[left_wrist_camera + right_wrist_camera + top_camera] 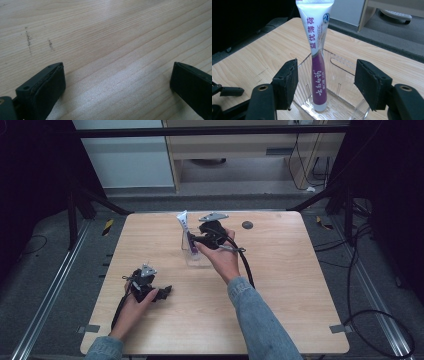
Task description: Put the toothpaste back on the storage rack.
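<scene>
A clear bin (196, 254) sits on the wooden counter (280, 285), toward the far side and slightly left of centre. A tube (184, 227) stands inside it, white at the top and purple lower down, its flat crimped end up and its cap end resting on the bin floor. In the right gripper view the tube (318, 62) leans a little, its top rising well above the bin (342, 72) rim.

The right hand-held gripper (196, 239) is held just right of the bin by the right hand (222, 257), pointing left at the tube. Its jaws are spread apart; in the right gripper view they stand either side of the tube, not touching it, with the right hand-held gripper (325, 85) level with the purple part.

The left hand-held gripper (162, 292) lies low over the near left of the counter, held by the left hand (131, 312). In the left gripper view its jaws are wide apart with bare wood between them, and a few dark scuff marks (28, 40) show on the counter (112, 37) beyond.

A small dark disc (247, 224) lies on the far counter, right of the bin.
</scene>
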Tool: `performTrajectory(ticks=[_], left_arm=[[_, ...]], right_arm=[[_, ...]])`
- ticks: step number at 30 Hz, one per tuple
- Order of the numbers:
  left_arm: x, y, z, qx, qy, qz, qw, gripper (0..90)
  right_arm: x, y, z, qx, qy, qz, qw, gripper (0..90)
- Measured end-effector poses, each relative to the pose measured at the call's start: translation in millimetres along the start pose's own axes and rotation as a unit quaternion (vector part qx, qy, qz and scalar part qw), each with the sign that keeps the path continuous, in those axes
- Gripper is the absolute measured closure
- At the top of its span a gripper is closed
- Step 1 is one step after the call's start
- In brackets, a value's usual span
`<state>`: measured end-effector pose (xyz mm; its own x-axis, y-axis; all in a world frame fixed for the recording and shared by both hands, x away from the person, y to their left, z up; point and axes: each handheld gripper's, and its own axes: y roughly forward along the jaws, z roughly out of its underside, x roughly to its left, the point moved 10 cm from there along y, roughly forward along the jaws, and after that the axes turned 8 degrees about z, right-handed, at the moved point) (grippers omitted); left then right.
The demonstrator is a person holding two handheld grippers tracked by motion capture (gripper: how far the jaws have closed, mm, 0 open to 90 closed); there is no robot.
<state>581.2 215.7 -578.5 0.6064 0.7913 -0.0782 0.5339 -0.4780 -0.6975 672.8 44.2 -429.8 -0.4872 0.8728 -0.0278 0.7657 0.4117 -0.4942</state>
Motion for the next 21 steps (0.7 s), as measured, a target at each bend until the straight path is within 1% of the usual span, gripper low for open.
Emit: performTrajectory(ticks=[1, 4, 5, 10, 11, 15, 17, 18, 19, 21], left_arm=[[0.0, 0.0, 0.0, 0.000, 0.000, 0.000, 1.0000, 0.0], [0.0, 0.0, 0.0, 0.000, 0.000, 0.000, 1.0000, 0.0], [0.0, 0.0, 0.0, 0.000, 0.000, 0.000, 1.0000, 0.0], [0.0, 0.0, 0.0, 0.000, 0.000, 0.000, 1.0000, 0.0], [0.0, 0.0, 0.0, 0.000, 0.000, 0.000, 1.0000, 0.0], [0.0, 0.0, 0.0, 0.000, 0.000, 0.000, 1.0000, 0.0], [0.0, 0.0, 0.0, 0.000, 0.000, 0.000, 1.0000, 0.0], [0.0, 0.0, 0.0, 0.000, 0.000, 0.000, 1.0000, 0.0], [0.0, 0.0, 0.0, 0.000, 0.000, 0.000, 1.0000, 0.0], [0.0, 0.0, 0.0, 0.000, 0.000, 0.000, 1.0000, 0.0]], right_arm=[[-1.5, -1.6, 0.3, 0.001, 0.001, 0.000, 1.0000, 33.0], [-3.5, -2.9, 0.8, 0.002, 0.001, -0.001, 1.0000, 31.0], [-5.8, -4.4, 1.6, 0.007, -0.001, 0.002, 1.0000, 28.3], [-10.5, -8.1, 2.4, 0.012, -0.001, 0.007, 0.9999, 24.9], [-13.0, -9.5, 2.8, 0.013, -0.001, 0.006, 0.9999, 22.7], [-15.8, -10.9, 4.8, 0.021, 0.001, 0.004, 0.9998, 19.8], [-20.1, -12.8, 7.5, 0.022, 0.001, 0.008, 0.9997, 17.9], [-20.1, -12.8, 7.5, 0.022, 0.001, 0.008, 0.9997, 17.9], [-23.7, -14.1, 9.8, 0.023, 0.002, 0.011, 0.9997, 16.7], [-25.5, -14.8, 11.5, 0.025, 0.001, 0.013, 0.9996, 16.1]])
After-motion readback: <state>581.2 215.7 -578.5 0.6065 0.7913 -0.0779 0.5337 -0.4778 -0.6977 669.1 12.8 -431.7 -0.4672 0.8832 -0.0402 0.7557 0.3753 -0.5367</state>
